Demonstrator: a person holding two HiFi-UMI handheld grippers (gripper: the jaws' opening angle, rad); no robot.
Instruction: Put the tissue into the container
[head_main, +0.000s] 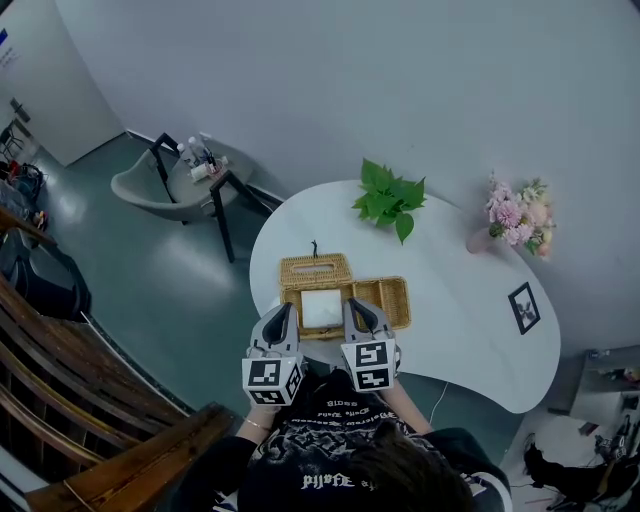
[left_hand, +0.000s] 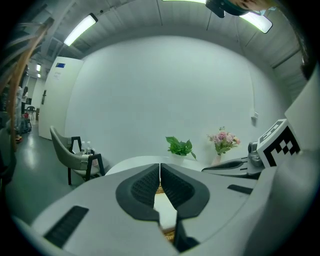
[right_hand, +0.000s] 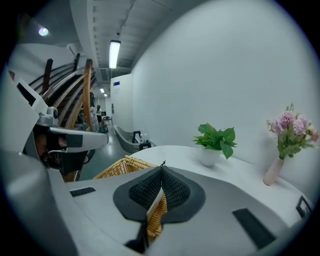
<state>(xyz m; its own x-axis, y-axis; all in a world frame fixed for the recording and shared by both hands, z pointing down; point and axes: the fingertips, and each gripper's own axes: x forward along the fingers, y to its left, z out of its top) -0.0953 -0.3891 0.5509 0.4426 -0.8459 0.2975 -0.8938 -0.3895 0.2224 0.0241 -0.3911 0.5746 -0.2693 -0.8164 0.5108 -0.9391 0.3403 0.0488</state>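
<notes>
Both closed and empty, my left gripper (head_main: 282, 312) and right gripper (head_main: 358, 307) face the soft, light tissue (head_main: 322, 308) just ahead; I'd pinch its edges

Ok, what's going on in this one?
A person holds a gripper in each hand over a white table. The white tissue lies in the left end of an open wicker container, with what looks like its wicker lid just behind. The left gripper and right gripper flank the tissue, both with jaws together. Whether either pinches the tissue's edge cannot be told.
</notes>
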